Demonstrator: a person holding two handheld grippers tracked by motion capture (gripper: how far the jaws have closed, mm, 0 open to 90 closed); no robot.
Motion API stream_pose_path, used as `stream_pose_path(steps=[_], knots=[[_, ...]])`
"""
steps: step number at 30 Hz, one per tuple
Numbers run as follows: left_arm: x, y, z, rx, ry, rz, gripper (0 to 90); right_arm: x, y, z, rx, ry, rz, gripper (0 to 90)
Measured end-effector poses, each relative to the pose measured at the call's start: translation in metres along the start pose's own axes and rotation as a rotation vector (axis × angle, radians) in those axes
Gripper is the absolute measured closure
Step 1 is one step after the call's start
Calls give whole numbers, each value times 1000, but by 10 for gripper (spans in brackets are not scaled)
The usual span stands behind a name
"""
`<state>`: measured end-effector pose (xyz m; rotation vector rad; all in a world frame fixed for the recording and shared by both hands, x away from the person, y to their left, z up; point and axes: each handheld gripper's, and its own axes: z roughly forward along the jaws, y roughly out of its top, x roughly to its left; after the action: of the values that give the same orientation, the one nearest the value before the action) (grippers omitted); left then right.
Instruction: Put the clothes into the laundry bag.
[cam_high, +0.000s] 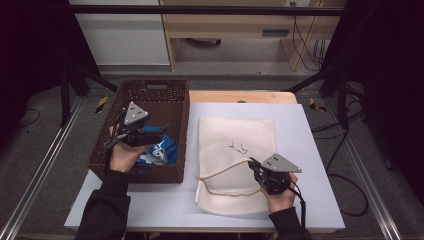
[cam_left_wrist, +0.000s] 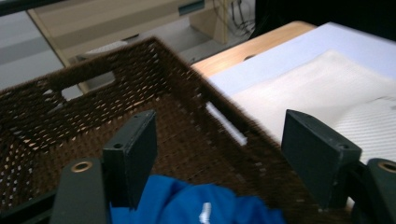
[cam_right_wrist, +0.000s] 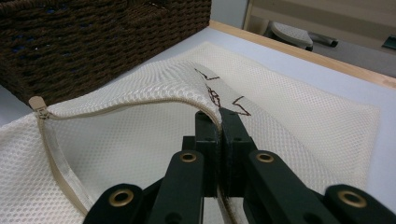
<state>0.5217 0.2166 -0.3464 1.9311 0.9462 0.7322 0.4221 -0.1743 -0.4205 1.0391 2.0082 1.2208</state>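
Two views differ: right gripper (cam_right_wrist: 219, 121) clenched on mesh bag (cam_right_wrist: 303, 107) edge; left gripper (cam_left_wrist: 219, 154), released, above blue cloth (cam_left_wrist: 196, 205) in basket (cam_left_wrist: 154, 70)

The tabletop (cam_high: 300, 130) is bright, but the room's sides are dark. The basket (cam_left_wrist: 187, 93) looks blurry up close.

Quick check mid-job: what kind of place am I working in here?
Probably a lab recording station, not a home: a white table inside a black metal frame, loose cables on the floor, plain wooden furniture behind.
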Motion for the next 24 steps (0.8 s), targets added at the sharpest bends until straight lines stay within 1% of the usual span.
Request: stream_pose_path(steps=[2, 3, 4, 5, 6, 9, 12, 13, 16, 17, 19, 20, 22, 24], knots=[[7, -5, 8, 42, 22, 18, 248, 0, 0, 0, 0, 0, 0, 873], [9, -7, 11, 48, 25, 21, 241, 0, 0, 0, 0, 0, -1, 873], [12, -10, 14, 48, 26, 20, 234, -1, 0, 0, 0, 1, -1, 873], [14, -13, 16, 55, 26, 8, 234, -1, -1, 0, 2, 3, 0, 873], [17, -16, 18, 60, 26, 4, 234, -1, -1, 1, 5, 3, 1, 873], [22, -26, 24, 94, 31, -1, 220, -1, -1, 1, 9, 4, -4, 872], [25, -36, 29, 167, 40, 18, 193, 0, -1, 1, 11, 5, -3, 872], [25, -38, 30, 179, 40, 15, 193, 0, -1, 1, 11, 5, -3, 872], [26, -42, 34, 221, 19, -2, 176, 0, -2, 2, 15, 4, -8, 873], [26, -43, 36, 243, 5, 3, 165, 0, -2, 2, 17, 3, -8, 873], [26, -45, 40, 279, 8, 17, 154, 0, -2, 2, 17, 4, -10, 873], [26, -46, 42, 296, 6, 14, 131, 0, -2, 3, 18, 5, -9, 872], [27, -48, 45, 326, -22, -3, 118, 0, -2, 3, 21, 3, -10, 872], [26, -49, 48, 353, -19, 2, 102, 0, -3, 3, 24, 1, -13, 872]])
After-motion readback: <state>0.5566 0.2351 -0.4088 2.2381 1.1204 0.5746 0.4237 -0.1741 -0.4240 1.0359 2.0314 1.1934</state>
